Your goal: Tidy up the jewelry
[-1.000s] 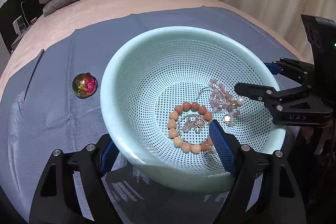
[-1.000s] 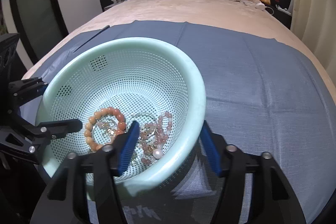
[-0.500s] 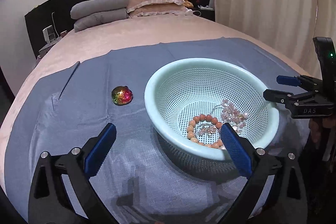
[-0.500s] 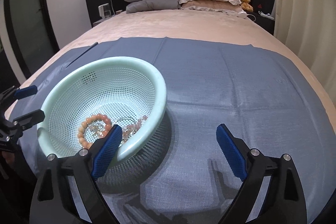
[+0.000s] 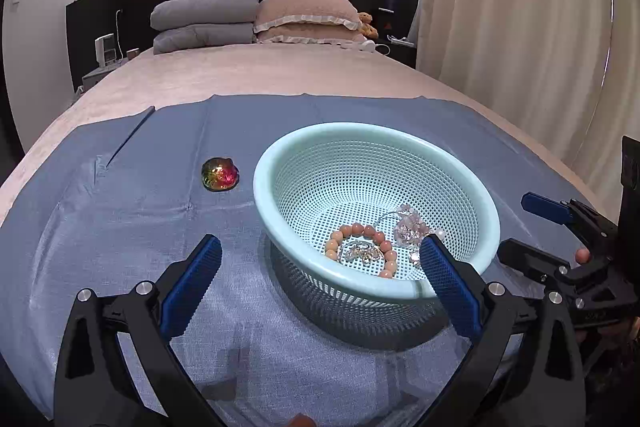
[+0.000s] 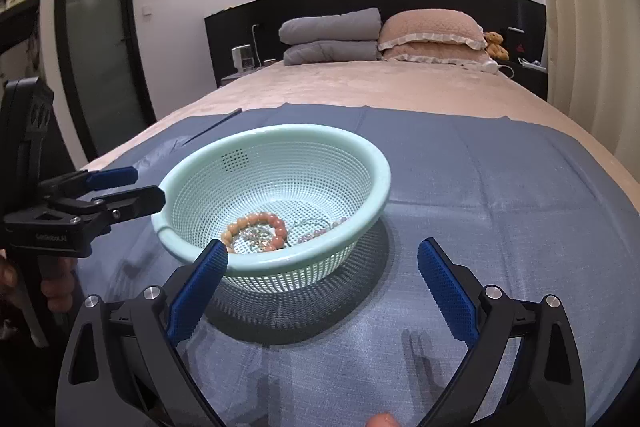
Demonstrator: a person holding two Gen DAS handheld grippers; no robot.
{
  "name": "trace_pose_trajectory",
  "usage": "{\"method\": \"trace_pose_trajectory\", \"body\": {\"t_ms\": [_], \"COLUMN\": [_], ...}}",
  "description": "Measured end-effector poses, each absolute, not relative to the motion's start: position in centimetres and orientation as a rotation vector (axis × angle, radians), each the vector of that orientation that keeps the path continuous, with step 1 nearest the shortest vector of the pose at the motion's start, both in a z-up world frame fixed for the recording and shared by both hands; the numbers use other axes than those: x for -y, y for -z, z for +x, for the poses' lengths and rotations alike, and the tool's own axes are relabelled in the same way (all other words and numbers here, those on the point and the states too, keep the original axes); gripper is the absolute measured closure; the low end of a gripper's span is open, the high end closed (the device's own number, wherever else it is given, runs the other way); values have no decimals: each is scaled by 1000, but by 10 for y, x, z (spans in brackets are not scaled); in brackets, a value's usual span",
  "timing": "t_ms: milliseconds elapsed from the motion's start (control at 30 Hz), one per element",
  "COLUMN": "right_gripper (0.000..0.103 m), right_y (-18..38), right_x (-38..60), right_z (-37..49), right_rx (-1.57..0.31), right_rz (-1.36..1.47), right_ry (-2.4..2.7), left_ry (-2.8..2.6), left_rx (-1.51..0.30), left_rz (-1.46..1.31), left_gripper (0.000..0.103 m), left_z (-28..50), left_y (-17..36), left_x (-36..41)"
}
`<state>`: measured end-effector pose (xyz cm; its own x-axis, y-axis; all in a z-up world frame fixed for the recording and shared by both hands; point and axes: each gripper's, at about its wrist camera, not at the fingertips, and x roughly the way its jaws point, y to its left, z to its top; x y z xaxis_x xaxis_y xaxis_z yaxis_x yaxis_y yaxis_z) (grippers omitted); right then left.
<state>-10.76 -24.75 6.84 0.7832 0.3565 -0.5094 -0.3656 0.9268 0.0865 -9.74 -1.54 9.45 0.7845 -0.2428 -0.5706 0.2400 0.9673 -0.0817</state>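
A mint perforated basket (image 5: 296,143) (image 6: 384,179) sits on a blue cloth (image 5: 120,227) on the bed. Inside lie an orange bead bracelet (image 5: 362,229) (image 6: 256,221), a silver chain piece (image 5: 360,251) within it, and a pale pink crystal bracelet (image 5: 412,227) (image 6: 320,231). A multicoloured iridescent ornament (image 5: 219,174) rests on the cloth left of the basket. My left gripper (image 5: 320,267) is open and empty, in front of the basket; it also shows in the right wrist view (image 6: 132,183). My right gripper (image 6: 322,271) is open and empty, at the basket's near right side; it also shows in the left wrist view (image 5: 528,227).
Beyond the cloth lie the beige bedspread (image 5: 260,75), grey and pink pillows (image 5: 256,19) and a black headboard. Curtains (image 5: 500,27) hang on the right. A dark door (image 6: 100,39) stands at left.
Both grippers have pulled back and up from the basket. Their jaws, which straddled the rim a second ago, now stand clear of it and wider apart. The jewelry stays inside.
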Motion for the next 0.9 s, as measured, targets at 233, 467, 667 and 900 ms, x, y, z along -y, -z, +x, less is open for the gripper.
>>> {"method": "trace_pose_trajectory", "body": {"t_ms": [233, 467, 667, 900], "right_gripper": [8, 8, 8, 8], "right_y": [-62, -54, -49, -50], "right_x": [251, 253, 256, 257], "right_z": [-100, -96, -94, -91], "right_rx": [-532, -513, -502, -515], "right_rz": [15, 17, 42, 52], "right_ry": [-405, -420, -442, -442], "left_ry": [219, 259, 271, 260], "left_rx": [-624, -636, -653, -664], "left_rz": [86, 55, 11, -3], "left_gripper": [6, 6, 6, 6], "left_z": [-91, -89, -85, -83], "left_y": [-83, -72, -68, -67], "left_x": [31, 23, 18, 17]}}
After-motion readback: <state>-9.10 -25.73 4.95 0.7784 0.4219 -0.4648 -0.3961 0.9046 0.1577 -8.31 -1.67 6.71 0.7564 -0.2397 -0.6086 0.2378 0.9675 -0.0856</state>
